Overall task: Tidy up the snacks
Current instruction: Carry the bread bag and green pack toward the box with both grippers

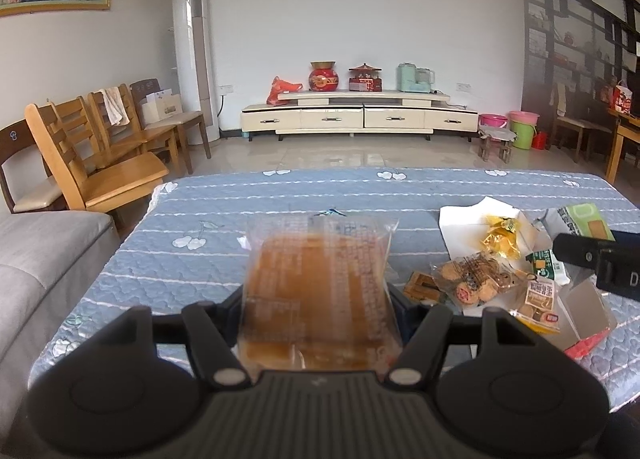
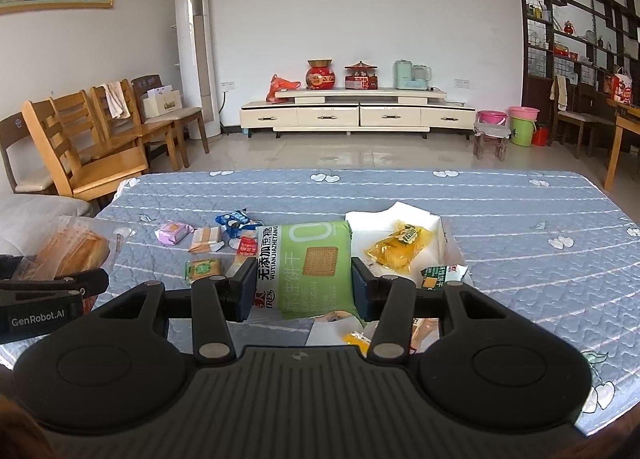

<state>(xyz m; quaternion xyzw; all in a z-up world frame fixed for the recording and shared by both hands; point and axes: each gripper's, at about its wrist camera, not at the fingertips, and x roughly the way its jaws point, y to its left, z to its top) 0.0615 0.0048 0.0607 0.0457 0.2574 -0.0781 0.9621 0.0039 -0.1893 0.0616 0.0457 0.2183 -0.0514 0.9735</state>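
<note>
My left gripper [image 1: 320,307] is shut on a clear-wrapped brown bread pack [image 1: 318,279], held above the blue quilted table [image 1: 208,259]; the pack also shows at the left of the right wrist view [image 2: 70,249]. My right gripper [image 2: 304,287] is shut on a green biscuit pack [image 2: 310,265], held above the table; its tip shows in the left wrist view [image 1: 596,259]. A white box [image 2: 434,225] holds a yellow snack bag [image 2: 398,247]. Several small snack packets [image 2: 206,239] lie scattered left of my right gripper.
A clear bag of round cookies [image 1: 474,279] and torn wrappers [image 1: 582,319] lie at the right of the table. A grey sofa [image 1: 44,259] is to the left, wooden chairs [image 1: 100,163] beyond it. A TV cabinet [image 1: 360,115] stands against the far wall.
</note>
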